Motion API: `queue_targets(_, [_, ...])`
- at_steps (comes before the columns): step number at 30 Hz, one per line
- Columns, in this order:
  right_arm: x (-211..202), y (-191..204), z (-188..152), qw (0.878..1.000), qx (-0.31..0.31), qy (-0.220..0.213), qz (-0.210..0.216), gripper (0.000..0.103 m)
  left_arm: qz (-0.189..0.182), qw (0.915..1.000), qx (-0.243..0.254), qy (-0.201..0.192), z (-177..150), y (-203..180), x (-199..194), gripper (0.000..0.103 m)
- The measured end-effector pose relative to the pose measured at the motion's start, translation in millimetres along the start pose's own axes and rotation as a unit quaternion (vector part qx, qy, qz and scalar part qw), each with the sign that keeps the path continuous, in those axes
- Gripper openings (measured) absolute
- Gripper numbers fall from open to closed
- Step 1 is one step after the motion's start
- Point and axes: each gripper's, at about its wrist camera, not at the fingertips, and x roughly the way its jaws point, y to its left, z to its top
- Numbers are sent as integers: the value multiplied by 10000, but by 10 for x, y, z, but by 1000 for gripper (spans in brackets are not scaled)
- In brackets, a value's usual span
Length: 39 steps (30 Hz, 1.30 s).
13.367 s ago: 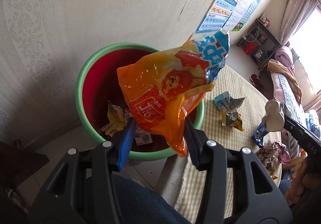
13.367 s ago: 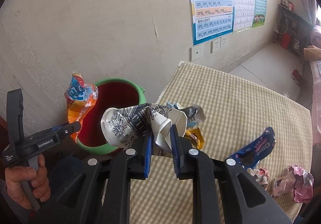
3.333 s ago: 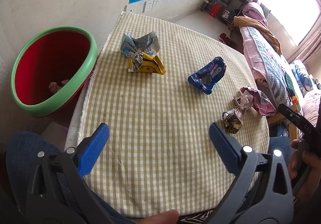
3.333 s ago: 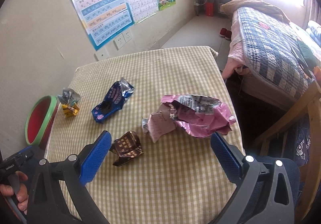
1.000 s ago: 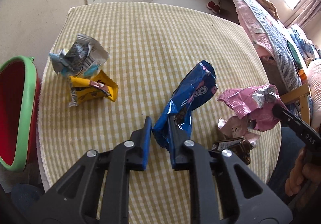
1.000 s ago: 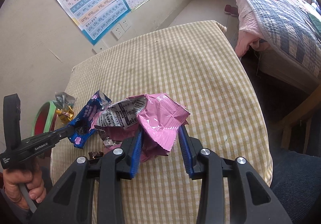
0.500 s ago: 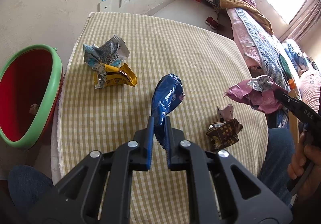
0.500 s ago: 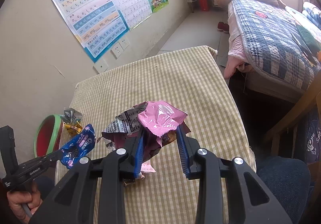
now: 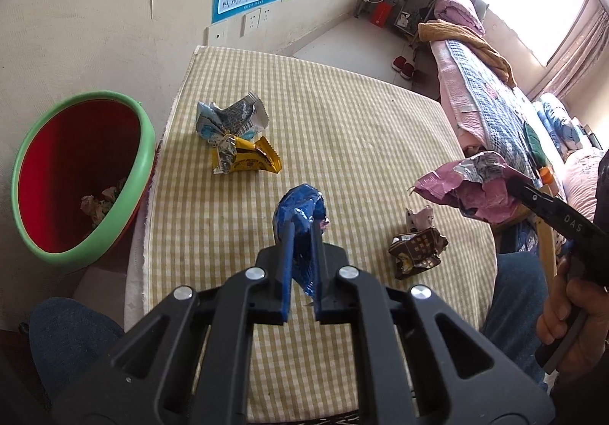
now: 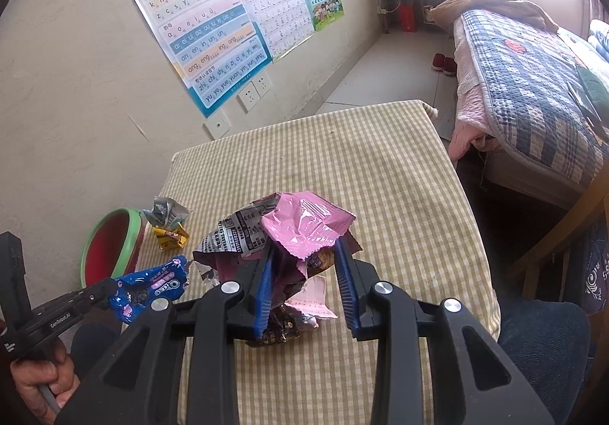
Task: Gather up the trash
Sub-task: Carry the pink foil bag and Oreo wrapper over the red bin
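My left gripper (image 9: 302, 231) is shut on a blue Oreo wrapper (image 9: 300, 206) and holds it above the checked table (image 9: 361, 128); the wrapper also shows in the right wrist view (image 10: 152, 288). My right gripper (image 10: 302, 253) is shut on a crumpled pink wrapper (image 10: 300, 223), also seen from the left wrist view (image 9: 468, 185), lifted over the table's right side. A green-rimmed red bin (image 9: 76, 174) with some trash inside stands on the floor left of the table.
A silver-blue wrapper (image 9: 228, 116) and a yellow wrapper (image 9: 247, 158) lie near the table's left edge. A brown wrapper (image 9: 416, 250) and a small pink scrap (image 9: 418, 217) lie at the right. A bed (image 9: 491, 82) stands beyond the table.
Both grippers have lifted their wrappers higher off the table. The left view has swung so that more of the bin and wall show.
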Motion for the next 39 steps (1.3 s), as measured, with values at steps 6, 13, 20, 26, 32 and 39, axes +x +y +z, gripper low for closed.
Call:
queue_targets(6, [-28, 120, 9, 9999, -134, -38, 69, 30, 26, 9999, -99, -47, -60, 73, -68, 7])
queue_targets(13, [-64, 240, 36, 9996, -221, -68, 150, 30, 44, 9996, -116, -243, -25, 93, -210, 7])
queue_targets(20, [-37, 489, 123, 9987, -417, -108, 279, 30, 138, 9985, -230, -485, 64, 236, -384, 7])
queue_targets(26, [80, 806, 141, 9966, -687, -15, 447, 30, 334, 9959, -506, -673, 95, 568, -539, 7])
queue_targets(32, [221, 1226, 138, 9928, -987, 91, 679, 30, 526, 9918, -806, -841, 99, 941, -706, 7])
queue_targets(39, [348, 1782, 176, 9860, -1370, 116, 944, 30, 699, 9859, -1108, -1041, 89, 1341, -847, 7])
